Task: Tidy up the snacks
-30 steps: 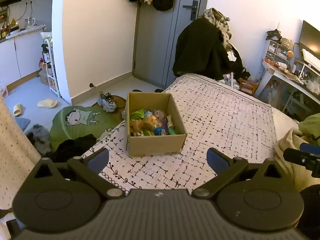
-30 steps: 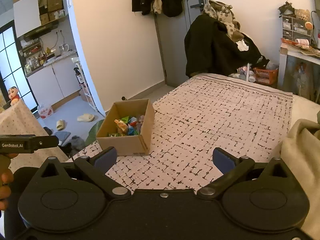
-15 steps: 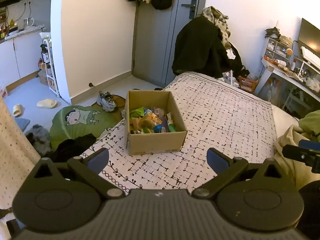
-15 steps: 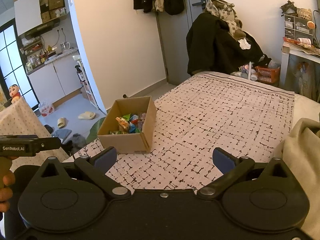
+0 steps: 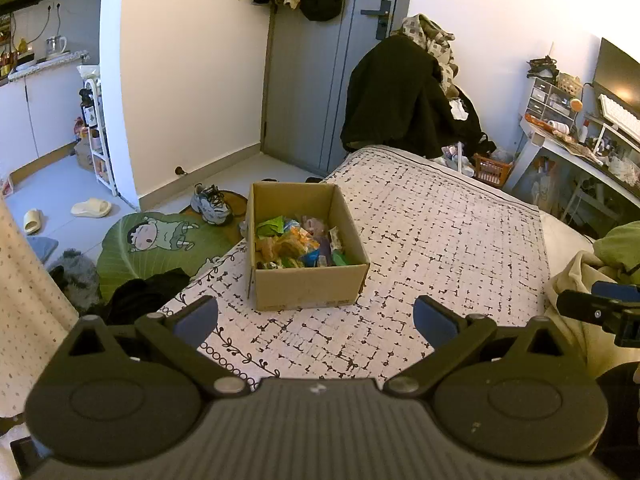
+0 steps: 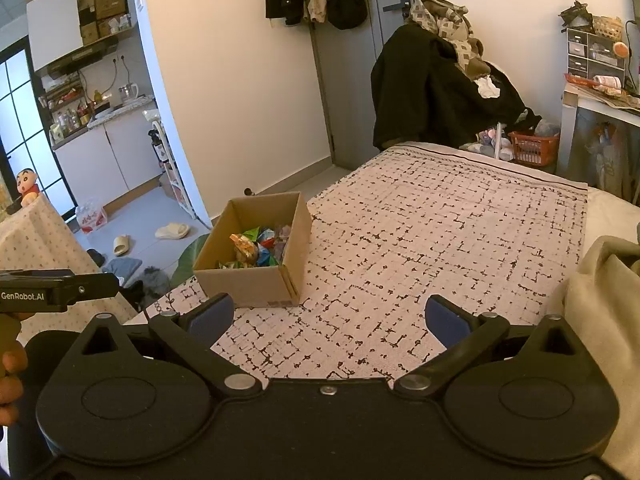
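An open cardboard box stands near the left corner of the bed, with several colourful snack packets inside. It also shows in the right wrist view, its snacks visible. My left gripper is open and empty, a short way in front of the box. My right gripper is open and empty, further back and to the right of the box. Each gripper shows at the edge of the other's view.
The bed has a white cover with a black grid pattern. Beige and green bedding is piled at the right. The floor at the left holds a green mat, shoes and slippers. Dark coats hang beyond the bed.
Both grippers have drifted slightly closer to the box and the bed. Both stay open and empty.
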Demonstrator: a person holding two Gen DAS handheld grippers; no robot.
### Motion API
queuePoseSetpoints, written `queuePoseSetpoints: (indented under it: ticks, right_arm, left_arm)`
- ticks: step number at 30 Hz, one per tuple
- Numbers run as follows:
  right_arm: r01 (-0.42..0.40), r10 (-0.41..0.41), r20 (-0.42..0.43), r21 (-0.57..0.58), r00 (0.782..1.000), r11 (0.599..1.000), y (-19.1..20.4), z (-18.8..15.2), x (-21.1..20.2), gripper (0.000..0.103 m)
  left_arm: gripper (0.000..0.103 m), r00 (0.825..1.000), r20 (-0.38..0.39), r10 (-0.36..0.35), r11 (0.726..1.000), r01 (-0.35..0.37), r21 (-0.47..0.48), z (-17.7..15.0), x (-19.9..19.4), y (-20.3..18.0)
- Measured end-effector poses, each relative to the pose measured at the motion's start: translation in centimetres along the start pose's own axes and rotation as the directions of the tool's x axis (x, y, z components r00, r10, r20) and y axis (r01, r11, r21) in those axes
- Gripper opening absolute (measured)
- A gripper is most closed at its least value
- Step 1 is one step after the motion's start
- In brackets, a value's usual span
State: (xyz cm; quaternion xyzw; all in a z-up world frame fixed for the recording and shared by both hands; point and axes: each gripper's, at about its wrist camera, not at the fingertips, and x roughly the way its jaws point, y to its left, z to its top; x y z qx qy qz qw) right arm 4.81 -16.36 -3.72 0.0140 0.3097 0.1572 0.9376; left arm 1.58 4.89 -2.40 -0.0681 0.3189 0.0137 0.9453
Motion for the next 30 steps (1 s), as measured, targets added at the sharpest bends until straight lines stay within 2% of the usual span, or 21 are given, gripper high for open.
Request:
queuePoseSetpoints:
  ticks: [30]
  right_arm:
    - [0.007, -0.007, -0.007, 0.007, 1.0, 1.0, -0.13, 0.13, 0.08, 0.103]
  left_arm:
    - [0.103, 1.0, -0.012, 0.007, 0.999, -0.007, -0.034, -0.1, 0.51, 0.99]
